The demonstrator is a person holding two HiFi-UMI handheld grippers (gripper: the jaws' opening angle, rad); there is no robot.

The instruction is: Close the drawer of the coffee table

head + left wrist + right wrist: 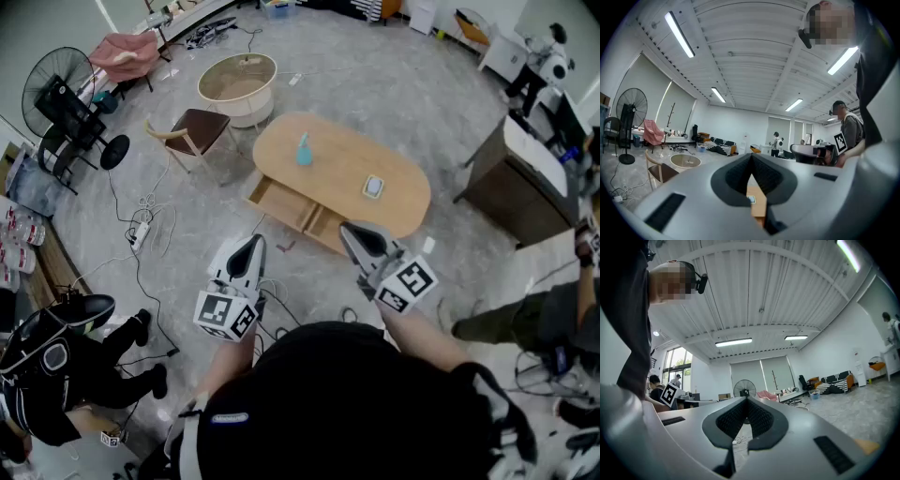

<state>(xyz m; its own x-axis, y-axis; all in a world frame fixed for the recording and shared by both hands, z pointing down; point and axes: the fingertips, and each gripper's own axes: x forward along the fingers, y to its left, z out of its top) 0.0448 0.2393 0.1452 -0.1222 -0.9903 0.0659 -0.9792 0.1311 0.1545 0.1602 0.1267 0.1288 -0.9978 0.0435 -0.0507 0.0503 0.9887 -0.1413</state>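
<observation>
Grey left gripper (254, 242) and right gripper (347, 230) are both closed on nothing, apart from the open drawer (281, 204).

The oval wooden coffee table (337, 173) stands mid-floor, with its open wooden drawer (281, 204) jutting from the near left side. On top, a blue spray bottle (304, 150) stands to the left and a small square pad (374, 187) lies to the right. Behind it to the left stand a brown-seated wooden chair (192, 131), then a round white tub (237, 86).
</observation>
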